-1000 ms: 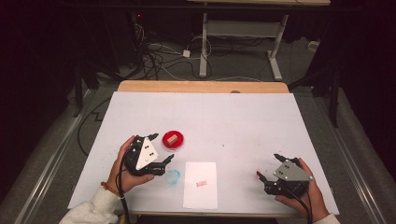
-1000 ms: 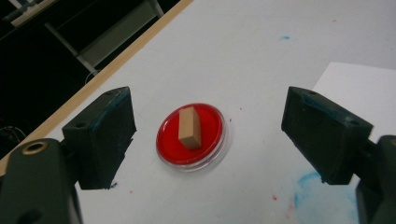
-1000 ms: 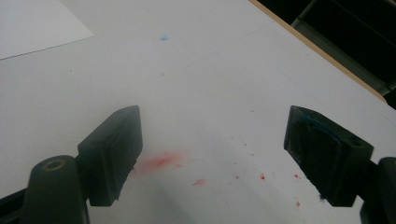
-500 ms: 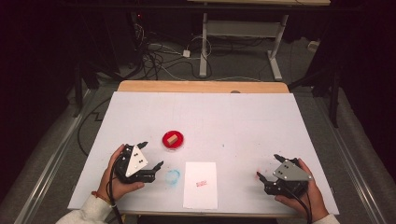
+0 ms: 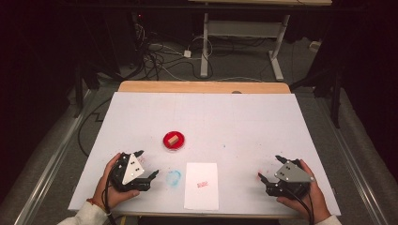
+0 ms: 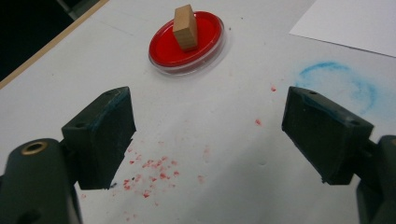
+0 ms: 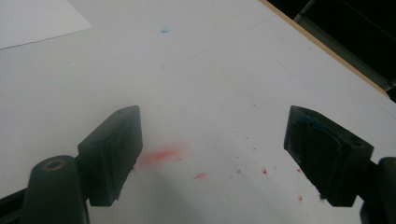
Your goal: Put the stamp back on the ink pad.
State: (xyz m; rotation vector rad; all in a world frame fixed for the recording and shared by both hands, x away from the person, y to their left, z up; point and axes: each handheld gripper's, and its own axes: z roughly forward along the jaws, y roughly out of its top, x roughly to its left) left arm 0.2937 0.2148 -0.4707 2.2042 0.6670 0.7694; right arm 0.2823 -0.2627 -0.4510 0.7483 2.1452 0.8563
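A small wooden block stands in a round red dish left of the table's middle. A white paper sheet with a small red stamp mark lies near the front edge. My left gripper rests at the front left, open, nothing between its jaws, pointing toward the dish. My right gripper rests at the front right, open and empty, over red smears.
A blue ring stain marks the white table cover between left gripper and paper. Red specks dot the cover near both grippers. A wooden table edge runs along the back; cables and a desk frame stand beyond.
My left gripper has drawn back from beside the red dish toward the front left corner. The right gripper has stayed still.
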